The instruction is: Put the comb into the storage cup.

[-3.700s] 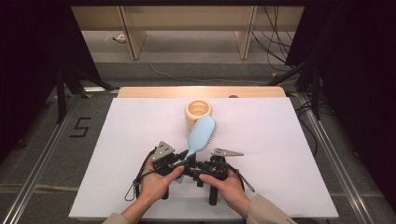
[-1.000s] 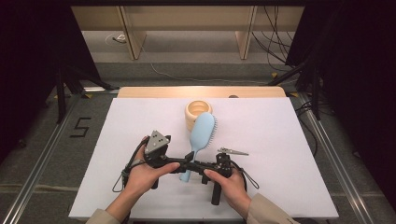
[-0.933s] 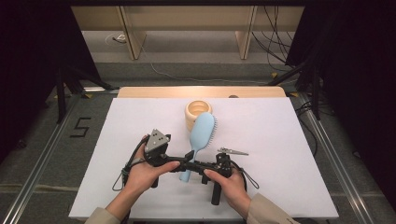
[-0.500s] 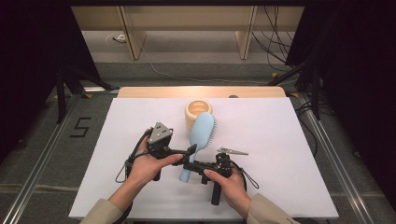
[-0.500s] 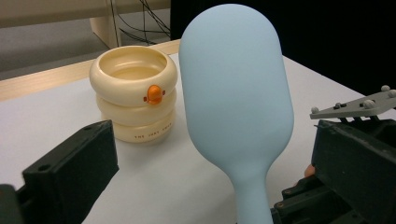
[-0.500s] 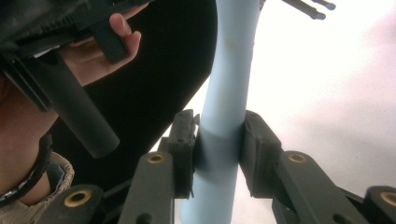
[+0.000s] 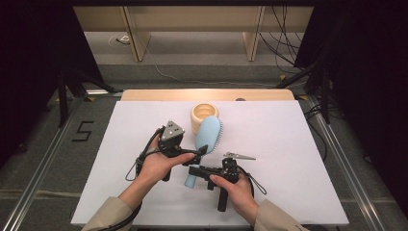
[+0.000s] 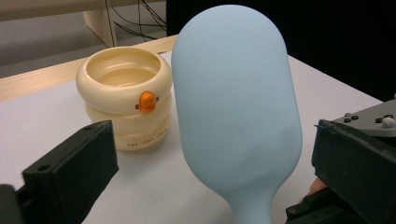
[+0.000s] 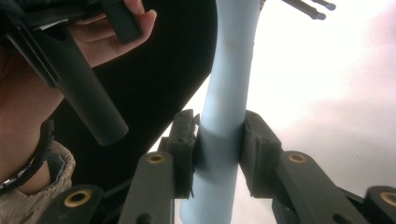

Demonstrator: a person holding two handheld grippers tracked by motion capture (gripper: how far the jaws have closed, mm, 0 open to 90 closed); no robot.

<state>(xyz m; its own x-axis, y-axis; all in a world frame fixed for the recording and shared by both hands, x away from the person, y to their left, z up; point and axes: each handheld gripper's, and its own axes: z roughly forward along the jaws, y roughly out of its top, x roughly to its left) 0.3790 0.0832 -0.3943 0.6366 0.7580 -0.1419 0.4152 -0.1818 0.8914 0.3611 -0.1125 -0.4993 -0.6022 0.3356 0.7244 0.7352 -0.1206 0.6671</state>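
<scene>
A light blue hairbrush [image 7: 208, 135] lies tilted on the white table, its head leaning against a cream ringed cup [image 7: 204, 114]. My right gripper [image 7: 193, 171] comes in from the right and is shut on the brush's handle [image 9: 219, 140], both pads pressed to it. My left gripper [image 7: 199, 152] reaches in from the left at the brush's neck. Its jaws stand open and wide apart, with the smooth back of the brush head [image 8: 236, 107] between them and untouched. The cup [image 8: 125, 95] with an orange dot stands just behind.
A thin metal hair clip [image 7: 238, 156] lies on the table just right of the brush. The white table top [image 7: 288, 144] ends at a wooden strip [image 7: 207, 94] at the far edge. Rails and cables run along both sides.
The left hand has carried its gripper a little forward and to the right, closing in on the brush's neck. The right gripper has kept its hold on the handle.
</scene>
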